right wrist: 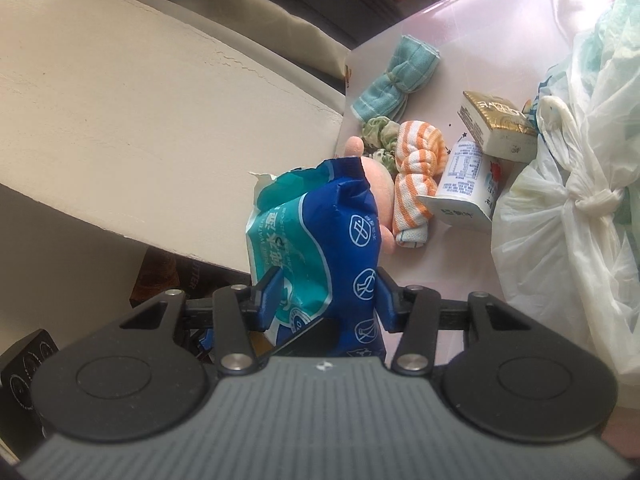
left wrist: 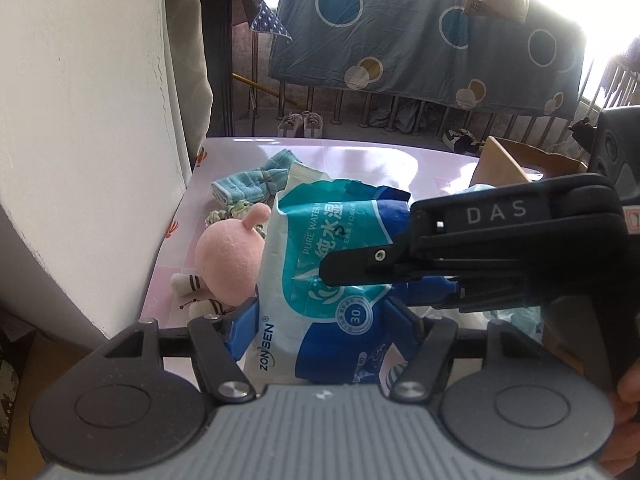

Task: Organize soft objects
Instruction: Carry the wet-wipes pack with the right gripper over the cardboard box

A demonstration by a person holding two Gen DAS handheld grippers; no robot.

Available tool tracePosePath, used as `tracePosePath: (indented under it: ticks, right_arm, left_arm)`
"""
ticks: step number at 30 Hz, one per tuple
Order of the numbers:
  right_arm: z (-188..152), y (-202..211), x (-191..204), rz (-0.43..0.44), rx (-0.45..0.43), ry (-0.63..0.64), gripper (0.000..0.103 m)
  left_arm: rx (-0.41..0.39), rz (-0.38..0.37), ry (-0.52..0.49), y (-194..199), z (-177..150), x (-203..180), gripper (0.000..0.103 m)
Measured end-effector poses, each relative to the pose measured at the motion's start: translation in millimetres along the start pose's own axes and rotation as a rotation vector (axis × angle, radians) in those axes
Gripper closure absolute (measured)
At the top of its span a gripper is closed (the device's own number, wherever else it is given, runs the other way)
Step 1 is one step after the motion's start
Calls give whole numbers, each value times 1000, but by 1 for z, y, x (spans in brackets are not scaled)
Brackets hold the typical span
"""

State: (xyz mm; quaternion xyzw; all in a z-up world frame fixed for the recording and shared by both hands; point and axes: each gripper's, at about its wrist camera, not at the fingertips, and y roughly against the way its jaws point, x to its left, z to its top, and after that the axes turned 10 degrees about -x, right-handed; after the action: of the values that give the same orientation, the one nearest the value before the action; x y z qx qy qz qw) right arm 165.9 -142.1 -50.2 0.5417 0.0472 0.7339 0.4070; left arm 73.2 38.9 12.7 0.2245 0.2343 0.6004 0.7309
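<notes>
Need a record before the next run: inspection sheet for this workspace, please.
Surface: glossy pink table, crowded.
Job's things: blue and teal wet-wipe pack held up between both grippers; pink plush toy, knotted teal towel, orange-striped rolled cloth and green scrunchie lie on the table.
Clutter: two small cartons, tied white plastic bag, brown cardboard box.
Grippers: left gripper and right gripper both clamp the pack.
Cables: nothing seen.
Surroundings: cream wall, circle-patterned blue sheet over a railing, shoes on the floor.
</notes>
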Motion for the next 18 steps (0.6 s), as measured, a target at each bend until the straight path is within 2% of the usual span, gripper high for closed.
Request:
tracePosePath:
  ticks: [9, 18]
  right_arm:
    - [33, 85, -6, 8, -143, 4, 56]
    - [82, 194, -55, -79, -319, -43, 56]
  left_arm:
    - [-81, -79, -86, 15, 36, -69, 35]
    - [-77, -274, -173, -10, 76, -179, 35]
